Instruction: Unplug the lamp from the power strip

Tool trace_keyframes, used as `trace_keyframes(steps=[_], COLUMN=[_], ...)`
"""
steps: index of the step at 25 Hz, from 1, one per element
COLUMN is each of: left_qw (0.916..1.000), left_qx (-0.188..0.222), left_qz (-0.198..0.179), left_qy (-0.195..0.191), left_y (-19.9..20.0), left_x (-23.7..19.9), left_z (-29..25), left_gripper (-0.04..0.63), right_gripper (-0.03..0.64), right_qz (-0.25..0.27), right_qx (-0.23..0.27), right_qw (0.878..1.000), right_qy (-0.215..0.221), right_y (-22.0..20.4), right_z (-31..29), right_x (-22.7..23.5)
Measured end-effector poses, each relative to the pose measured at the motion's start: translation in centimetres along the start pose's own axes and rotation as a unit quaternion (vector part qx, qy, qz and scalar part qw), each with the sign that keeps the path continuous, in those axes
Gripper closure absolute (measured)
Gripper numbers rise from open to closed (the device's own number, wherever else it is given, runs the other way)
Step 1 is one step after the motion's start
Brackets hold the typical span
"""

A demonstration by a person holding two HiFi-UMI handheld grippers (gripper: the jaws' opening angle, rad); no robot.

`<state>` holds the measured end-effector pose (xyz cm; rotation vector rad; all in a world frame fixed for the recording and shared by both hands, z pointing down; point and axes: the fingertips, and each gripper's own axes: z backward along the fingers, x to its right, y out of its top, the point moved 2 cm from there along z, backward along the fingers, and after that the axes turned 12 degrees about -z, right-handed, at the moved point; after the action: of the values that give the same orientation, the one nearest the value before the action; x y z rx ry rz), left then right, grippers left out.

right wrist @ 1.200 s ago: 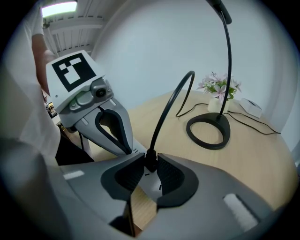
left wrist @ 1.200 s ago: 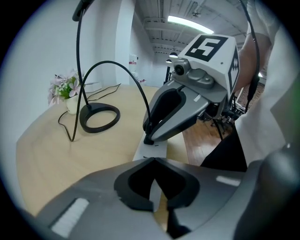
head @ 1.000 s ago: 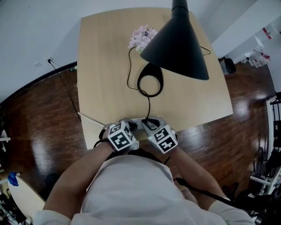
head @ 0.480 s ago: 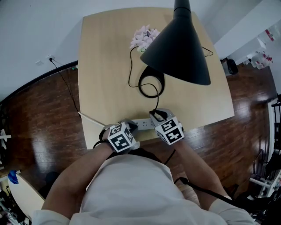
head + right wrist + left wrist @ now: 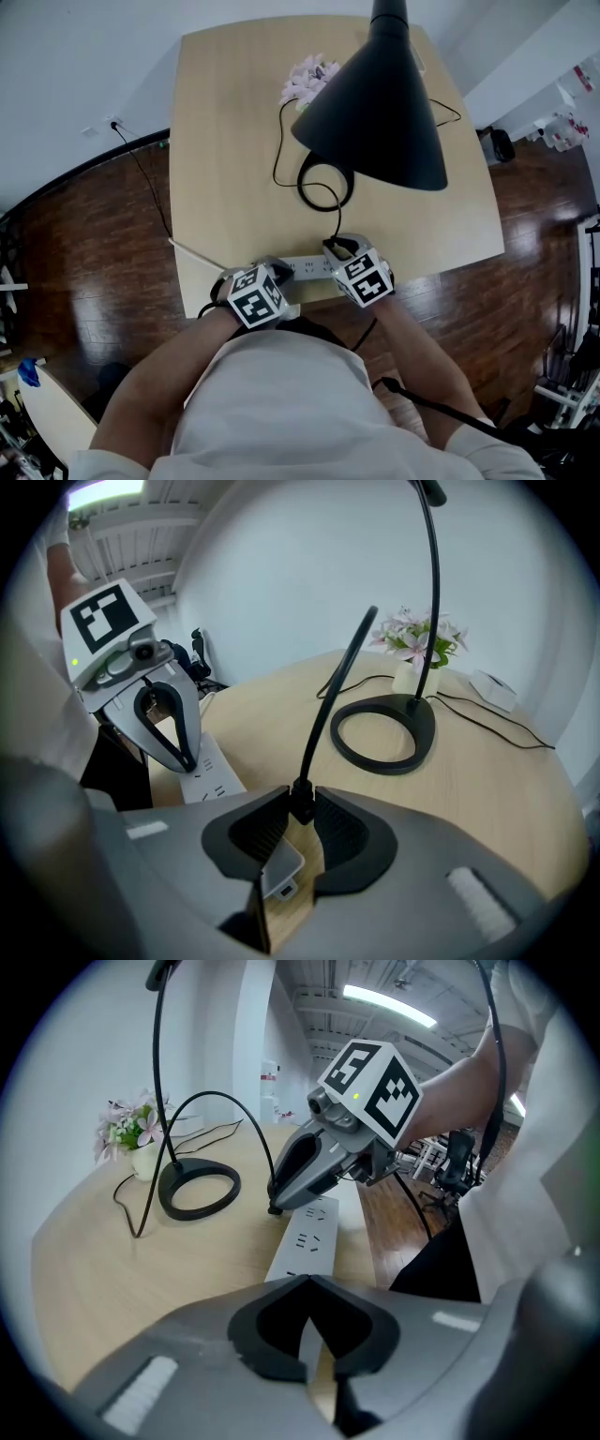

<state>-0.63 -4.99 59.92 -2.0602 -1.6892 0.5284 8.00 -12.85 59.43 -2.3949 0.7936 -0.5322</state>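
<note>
A black desk lamp with a cone shade (image 5: 375,103) and a ring base (image 5: 323,185) stands on the wooden table (image 5: 225,141). Its cord runs to a black plug (image 5: 302,799). My right gripper (image 5: 302,810) is shut on that plug, at the far end of the white power strip (image 5: 307,267). From these views I cannot tell whether the pins are in a socket. My left gripper (image 5: 314,1354) is shut, its tips pressing down on the strip's (image 5: 309,1237) near end. In the left gripper view the right gripper (image 5: 274,1206) holds the plug low over the strip.
A small pot of pink flowers (image 5: 307,75) stands at the back of the table, and a small white box (image 5: 492,688) lies behind the lamp. The strip lies along the table's near edge. Dark wood floor (image 5: 84,253) surrounds the table, with a black cable (image 5: 141,183) at the left.
My right gripper has moved right and a little away from the left one with the plug in it, and the cord near the base has shifted with it. The left gripper has stayed on the strip.
</note>
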Motion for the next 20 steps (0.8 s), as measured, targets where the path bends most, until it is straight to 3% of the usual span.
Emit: trace_keyframes(steps=[20], left_qw=[0.9995], left_qx=[0.000], left_qz=[0.030], left_qy=[0.008], left_y=[-0.3], left_x=[-0.2], left_z=[0.4], left_gripper=[0.592], right_gripper=[0.495], right_qz=[-0.074], right_qx=[0.037], right_qw=[0.996], right_qy=[-0.026], right_y=[-2.0], right_z=[2.7], right_x=[0.9])
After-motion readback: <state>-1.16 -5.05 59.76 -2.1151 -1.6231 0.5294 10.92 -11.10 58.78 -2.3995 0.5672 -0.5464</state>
